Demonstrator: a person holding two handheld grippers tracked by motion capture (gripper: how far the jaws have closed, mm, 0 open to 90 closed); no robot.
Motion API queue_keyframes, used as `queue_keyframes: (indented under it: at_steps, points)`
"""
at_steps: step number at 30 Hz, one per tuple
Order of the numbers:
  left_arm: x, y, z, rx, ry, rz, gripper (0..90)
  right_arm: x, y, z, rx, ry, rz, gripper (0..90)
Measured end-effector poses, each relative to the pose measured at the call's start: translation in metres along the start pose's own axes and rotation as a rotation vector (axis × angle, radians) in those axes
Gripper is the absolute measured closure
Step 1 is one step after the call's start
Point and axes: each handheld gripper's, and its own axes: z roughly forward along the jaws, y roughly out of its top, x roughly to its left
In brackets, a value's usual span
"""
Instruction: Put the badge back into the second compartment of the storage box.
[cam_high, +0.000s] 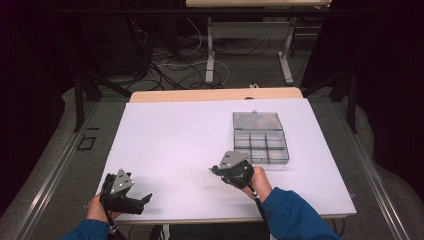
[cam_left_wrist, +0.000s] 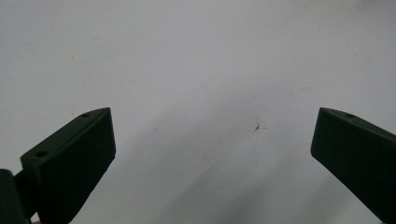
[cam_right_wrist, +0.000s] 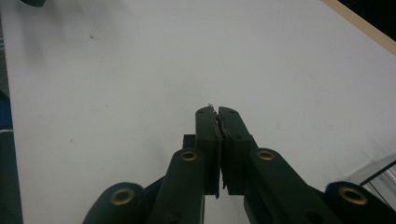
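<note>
At the lower left of the high view the left claw rests spread wide on the white worktop, the right claw sits pinched together at centre, and the clear compartment box lies open just right of it.

I see one obstacle on the table: the clear compartment box with its lid up, at the far right. My right claw sits just beside the box's near left corner, so room is tight there. My left claw hangs well apart at the near left edge. Between them and across the whole left half, the white top lies bare for passing.
</note>
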Motion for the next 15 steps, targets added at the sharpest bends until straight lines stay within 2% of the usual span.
queue_keyframes:
  at_steps: [2, 9, 15]
  points:
    - [0.000, 0.000, 0.000, 0.002, -0.001, 0.000, 0.2, -0.001, 0.000, -0.003, -0.011, -0.014, 0.001, 87.7]
    - [0.000, 0.000, 0.000, 0.003, -0.001, 0.001, 0.1, -0.003, -0.005, -0.014, -0.014, -0.016, 0.006, 87.6]
    - [0.000, 0.000, 0.000, 0.002, -0.001, 0.002, 0.1, -0.005, -0.011, -0.022, 0.000, -0.029, 0.026, 87.6]
